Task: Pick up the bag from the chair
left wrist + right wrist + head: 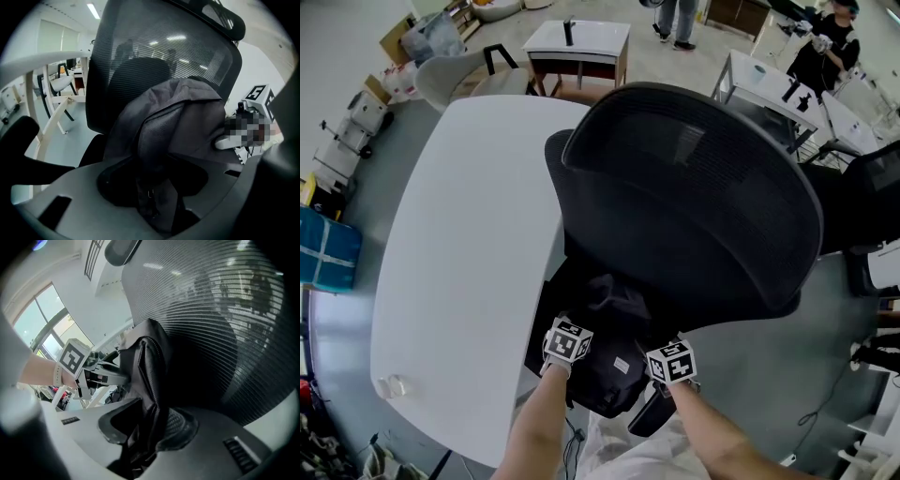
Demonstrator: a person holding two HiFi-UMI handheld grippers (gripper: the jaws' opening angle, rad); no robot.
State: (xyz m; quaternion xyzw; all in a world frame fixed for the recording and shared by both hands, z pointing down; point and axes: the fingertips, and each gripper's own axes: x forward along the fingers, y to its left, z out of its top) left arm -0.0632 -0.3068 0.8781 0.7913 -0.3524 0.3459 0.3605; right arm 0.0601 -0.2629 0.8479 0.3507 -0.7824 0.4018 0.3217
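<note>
A dark grey bag (614, 361) lies on the seat of a black mesh-back office chair (694, 197), under its leaning backrest. My left gripper (574, 349) is at the bag's left side and my right gripper (667, 364) at its right side. In the left gripper view, a raised fold of the bag (173, 126) runs down between the jaws of the left gripper (152, 197), which pinch it. In the right gripper view, the right gripper (145, 437) has the bag's edge (147, 371) squeezed between its pads. The fabric is bunched upward in front of the mesh backrest (220, 319).
A white table (459, 253) sits close on the chair's left. Another black chair (872, 197) stands to the right. Small desks (577, 42) and a standing person (830, 42) are farther back. A blue box (328, 248) rests on the floor at the left.
</note>
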